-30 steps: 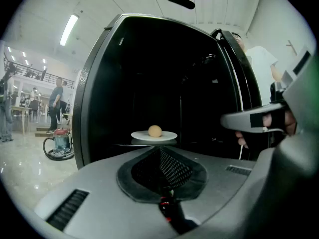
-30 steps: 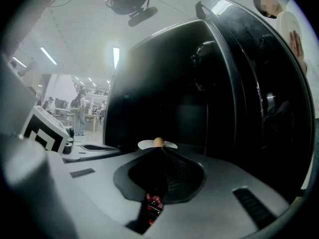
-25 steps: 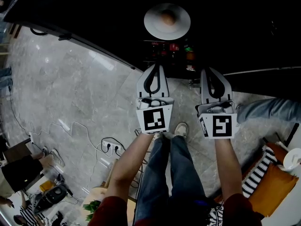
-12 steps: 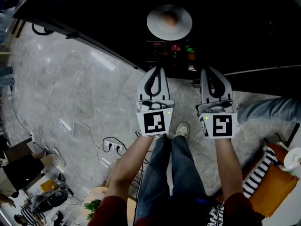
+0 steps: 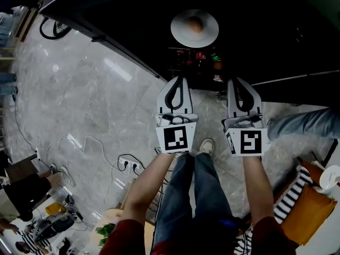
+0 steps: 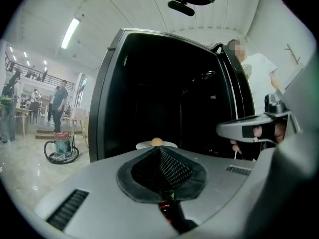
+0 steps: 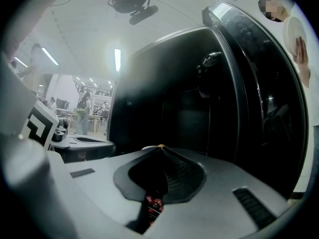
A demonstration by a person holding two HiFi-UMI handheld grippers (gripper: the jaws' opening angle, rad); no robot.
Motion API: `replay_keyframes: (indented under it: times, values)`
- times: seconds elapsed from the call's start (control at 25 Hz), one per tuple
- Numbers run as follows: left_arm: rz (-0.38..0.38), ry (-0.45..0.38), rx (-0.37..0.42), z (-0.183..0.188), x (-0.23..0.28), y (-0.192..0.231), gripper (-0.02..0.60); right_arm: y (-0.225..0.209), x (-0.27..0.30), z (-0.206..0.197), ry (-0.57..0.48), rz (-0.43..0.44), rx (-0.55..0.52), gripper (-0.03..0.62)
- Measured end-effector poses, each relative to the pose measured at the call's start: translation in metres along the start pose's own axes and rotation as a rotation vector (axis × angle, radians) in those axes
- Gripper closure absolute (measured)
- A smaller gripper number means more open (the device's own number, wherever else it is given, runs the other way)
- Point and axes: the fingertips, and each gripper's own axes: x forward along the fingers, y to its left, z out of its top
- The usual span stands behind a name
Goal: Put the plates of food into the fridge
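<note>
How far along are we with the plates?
Done: one plate with a round piece of food sits inside the open fridge. In hand: nothing; left gripper and right gripper are both shut and empty before it. Left: a bystander holds another white plate, apparently not yet stored.

Sleeves (image 5: 123, 239) dark red; jeans (image 5: 183, 195) blue; shoe (image 5: 206, 146) pale. Left gripper (image 5: 178, 79), right gripper (image 5: 237, 82): light grey shells, black-and-white marker cubes (image 5: 175, 138).

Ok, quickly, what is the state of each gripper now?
Left gripper: closed, holding nothing.
Right gripper: closed, holding nothing.
</note>
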Motion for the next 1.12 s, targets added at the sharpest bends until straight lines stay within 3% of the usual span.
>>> replay_keyframes:
  times: [0.52, 1.12]
  values:
    - [-0.009, 0.006, -0.004, 0.025, -0.025, -0.005, 0.575, 0.005, -0.021, 0.023, 0.015, -0.002, -0.012, 0.583]
    - [-0.034, -0.009, 0.007, 0.078, -0.052, -0.011, 0.575, -0.001, -0.048, 0.089, -0.041, -0.048, 0.014, 0.583]
